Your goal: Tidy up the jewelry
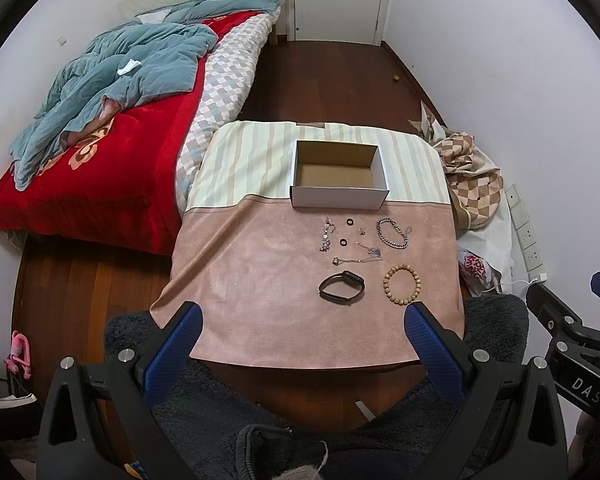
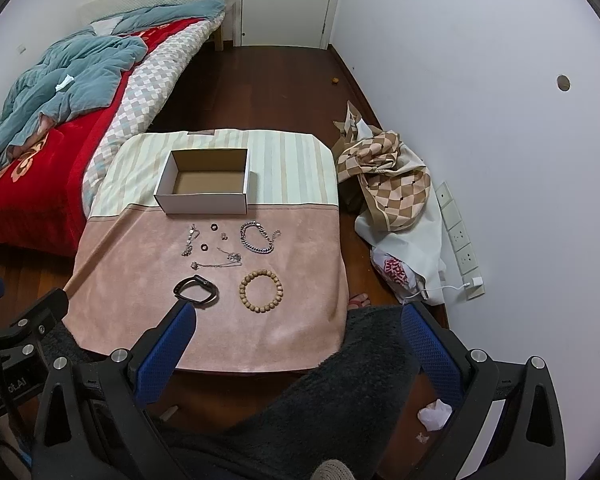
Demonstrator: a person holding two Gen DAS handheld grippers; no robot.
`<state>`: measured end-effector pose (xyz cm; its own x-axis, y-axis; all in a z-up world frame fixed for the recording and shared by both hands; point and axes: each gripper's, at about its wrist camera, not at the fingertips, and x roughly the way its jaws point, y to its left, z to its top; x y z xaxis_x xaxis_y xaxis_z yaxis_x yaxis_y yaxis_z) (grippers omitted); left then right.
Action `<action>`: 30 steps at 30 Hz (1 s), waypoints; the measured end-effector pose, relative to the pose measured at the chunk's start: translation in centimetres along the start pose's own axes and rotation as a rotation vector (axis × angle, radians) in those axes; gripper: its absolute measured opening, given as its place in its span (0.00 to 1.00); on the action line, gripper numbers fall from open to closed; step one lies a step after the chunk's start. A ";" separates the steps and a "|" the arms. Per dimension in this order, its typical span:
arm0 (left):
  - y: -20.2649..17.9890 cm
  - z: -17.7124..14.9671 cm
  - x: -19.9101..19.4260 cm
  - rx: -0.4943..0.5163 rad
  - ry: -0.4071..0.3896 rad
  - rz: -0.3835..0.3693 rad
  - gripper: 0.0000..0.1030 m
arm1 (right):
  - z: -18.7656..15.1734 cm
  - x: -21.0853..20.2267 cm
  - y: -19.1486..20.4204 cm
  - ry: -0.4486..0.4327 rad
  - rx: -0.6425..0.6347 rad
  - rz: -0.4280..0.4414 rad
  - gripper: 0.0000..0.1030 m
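Note:
An empty white cardboard box [image 1: 339,196] [image 2: 202,203] stands on a small cloth-covered table [image 1: 240,280] [image 2: 132,280]. In front of it lie a silver chain bracelet [image 1: 392,233] [image 2: 257,237], a wooden bead bracelet [image 1: 401,289] [image 2: 261,292], a black watch band [image 1: 342,286] [image 2: 196,290], two small dark rings [image 1: 350,222] [image 2: 213,226], thin silver chains [image 1: 358,258] [image 2: 216,264] and a dangling silver piece [image 1: 326,236] [image 2: 189,240]. My left gripper [image 1: 304,320] hangs open above the table's near edge. My right gripper [image 2: 298,324] is open too, near the table's front right corner. Neither holds anything.
A bed [image 1: 100,152] with a red blanket and blue quilt lies left of the table. Checked fabric and a plastic bag [image 2: 388,200] are piled against the right wall, beside a power strip [image 2: 460,240]. Dark fleece covers a lap [image 2: 320,400] below the grippers. A closed door [image 1: 340,0] is at the back.

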<state>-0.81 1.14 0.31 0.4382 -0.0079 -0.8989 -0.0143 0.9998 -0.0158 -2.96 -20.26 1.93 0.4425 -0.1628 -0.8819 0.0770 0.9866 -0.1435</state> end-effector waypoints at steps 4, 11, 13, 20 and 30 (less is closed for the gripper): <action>0.1 0.1 -0.1 0.000 0.001 -0.002 1.00 | 0.1 -0.2 0.0 -0.008 0.000 -0.003 1.00; -0.1 0.1 -0.3 0.002 -0.007 -0.001 1.00 | -0.1 -0.3 0.2 -0.019 -0.003 -0.008 1.00; -0.1 0.1 -0.3 0.002 -0.009 -0.002 1.00 | 0.0 -0.3 0.1 -0.020 -0.003 -0.007 1.00; -0.3 0.3 -0.4 -0.001 -0.015 -0.004 1.00 | 0.0 -0.6 0.2 -0.028 -0.004 -0.012 1.00; -0.3 0.2 -0.5 -0.001 -0.018 -0.006 1.00 | -0.2 -0.9 0.2 -0.033 -0.011 -0.011 1.00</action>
<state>-0.84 0.86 0.88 0.4542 -0.0135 -0.8908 -0.0126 0.9997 -0.0215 -3.50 -19.92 2.58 0.4714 -0.1735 -0.8647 0.0718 0.9848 -0.1584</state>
